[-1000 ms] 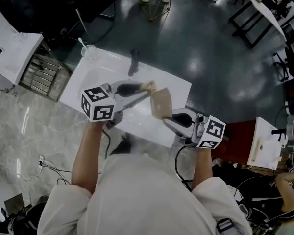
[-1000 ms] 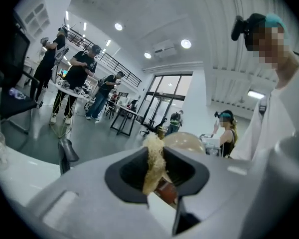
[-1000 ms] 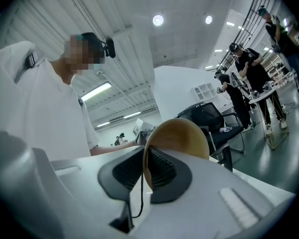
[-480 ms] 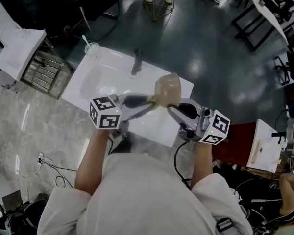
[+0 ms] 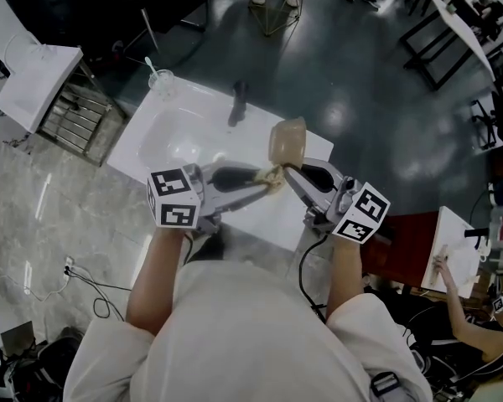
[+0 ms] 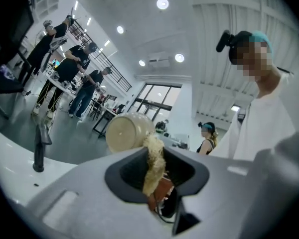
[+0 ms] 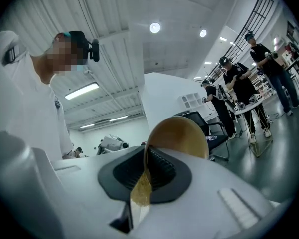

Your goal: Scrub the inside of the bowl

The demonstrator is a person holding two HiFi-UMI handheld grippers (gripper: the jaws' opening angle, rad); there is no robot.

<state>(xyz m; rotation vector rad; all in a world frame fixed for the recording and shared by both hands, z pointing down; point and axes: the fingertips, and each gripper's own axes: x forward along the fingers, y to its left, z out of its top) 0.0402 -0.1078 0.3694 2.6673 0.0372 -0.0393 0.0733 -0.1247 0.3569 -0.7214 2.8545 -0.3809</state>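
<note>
At frame center, the bowl (image 5: 287, 141) was clamped at its rim by the right gripper (image 5: 289, 174), a fibrous scrubber (image 6: 153, 163) in the left gripper (image 5: 267, 184) beside it.

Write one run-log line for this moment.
left gripper: shut on beige fibrous scrubber | right gripper: shut on rim of tan round bowl | scrubber beside bowl, contact unclear

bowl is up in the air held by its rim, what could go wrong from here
The right gripper pinches the tan bowl only at its rim, above the sink counter; a hard push could lever it loose and drop it. The left gripper holds the fibrous scrubber by a thin pinch, so it might pull out.
</note>
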